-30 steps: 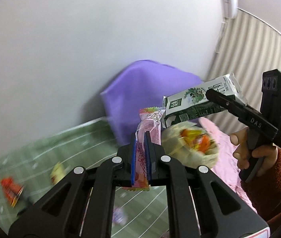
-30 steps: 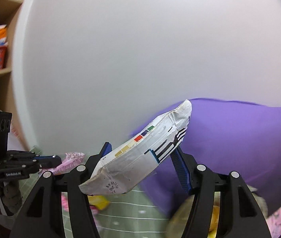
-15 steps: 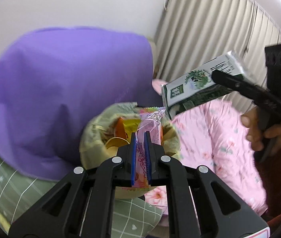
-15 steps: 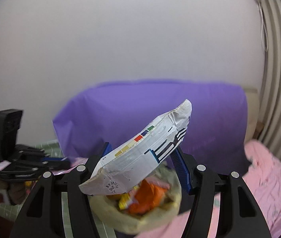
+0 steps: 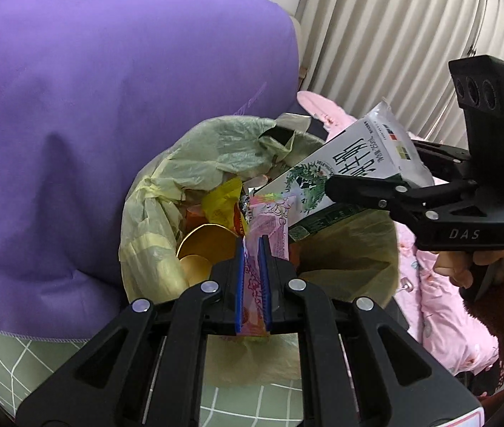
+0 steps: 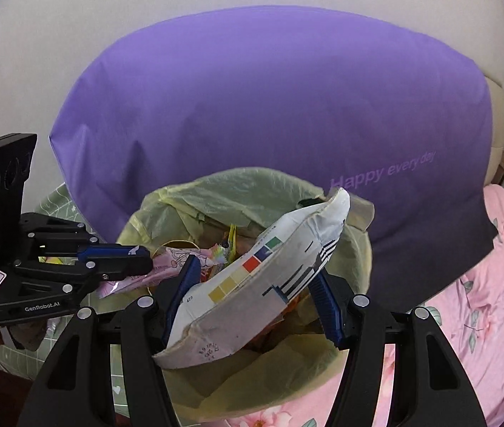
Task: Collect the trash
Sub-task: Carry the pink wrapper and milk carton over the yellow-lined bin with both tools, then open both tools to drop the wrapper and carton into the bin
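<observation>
My left gripper (image 5: 252,245) is shut on a pink snack wrapper (image 5: 269,224) and holds it over the open mouth of a bin lined with a yellow-green bag (image 5: 152,220). My right gripper (image 6: 252,270) is shut on a crushed white milk carton (image 6: 262,281), tilted, also over the bin (image 6: 237,188). In the left wrist view the carton (image 5: 351,163) and right gripper (image 5: 358,185) hang over the bin's right side. In the right wrist view the left gripper (image 6: 141,265) with the wrapper (image 6: 152,270) comes in from the left. The bin holds yellow, orange and gold trash (image 5: 219,206).
A large purple pillow (image 6: 273,114) stands right behind the bin against a white wall. A pink floral blanket (image 6: 483,302) lies to the right. A green checked sheet (image 5: 13,356) lies at the lower left. Striped curtains (image 5: 394,35) hang at the back right.
Both grippers have swung from the bed toward the bin and come down close over its mouth, each still holding its item. The bin now fills the middle of both views.
</observation>
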{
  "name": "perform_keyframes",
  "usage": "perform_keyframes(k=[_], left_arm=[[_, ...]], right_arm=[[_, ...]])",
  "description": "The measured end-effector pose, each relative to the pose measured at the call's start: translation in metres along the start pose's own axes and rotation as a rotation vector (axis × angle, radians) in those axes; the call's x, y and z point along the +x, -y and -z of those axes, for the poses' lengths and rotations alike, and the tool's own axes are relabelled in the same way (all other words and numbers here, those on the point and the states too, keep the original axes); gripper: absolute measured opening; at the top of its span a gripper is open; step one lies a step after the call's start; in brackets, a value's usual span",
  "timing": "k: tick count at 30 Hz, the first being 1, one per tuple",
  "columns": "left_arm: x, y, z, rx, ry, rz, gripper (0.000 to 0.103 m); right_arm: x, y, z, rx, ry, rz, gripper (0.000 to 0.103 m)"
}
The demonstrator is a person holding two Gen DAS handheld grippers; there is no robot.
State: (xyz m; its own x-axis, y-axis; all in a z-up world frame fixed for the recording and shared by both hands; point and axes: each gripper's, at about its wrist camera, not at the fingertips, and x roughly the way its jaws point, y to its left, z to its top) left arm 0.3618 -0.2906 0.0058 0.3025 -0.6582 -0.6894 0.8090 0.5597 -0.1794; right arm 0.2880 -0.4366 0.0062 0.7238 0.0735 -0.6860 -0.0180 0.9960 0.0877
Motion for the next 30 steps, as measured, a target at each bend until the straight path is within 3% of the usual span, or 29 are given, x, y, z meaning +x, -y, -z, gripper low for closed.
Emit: perform_keyframes(k=[8,13,21,26,30], left_arm=[[0.004,0.001,0.000,-0.028,-0.013,-0.033,0.008],[-0.007,0.001,0.002,-0.017,-0.009,-0.025,0.008],[-0.020,-0.005,-0.004,-0.039,0.003,0.060,0.008],[-0.014,-0.013,-0.009,-0.102,0.009,0.117,0.008],[-0.023,-0.025,-0.013,-0.159,0.048,0.117,0.008]], right_arm=[[0.007,0.003,0.006,0.018,-0.020,-0.017,0.057],[-0.015,-0.007,0.001,-0.019,0.002,-0.014,0.057],[-0.049,-0.026,-0.011,-0.107,-0.059,0.030,0.057],[-0.017,-0.018,-0.012,-0.066,-0.173,0.032,0.057],[0.010,-0.020,-0.010,-0.023,-0.180,0.002,0.059]])
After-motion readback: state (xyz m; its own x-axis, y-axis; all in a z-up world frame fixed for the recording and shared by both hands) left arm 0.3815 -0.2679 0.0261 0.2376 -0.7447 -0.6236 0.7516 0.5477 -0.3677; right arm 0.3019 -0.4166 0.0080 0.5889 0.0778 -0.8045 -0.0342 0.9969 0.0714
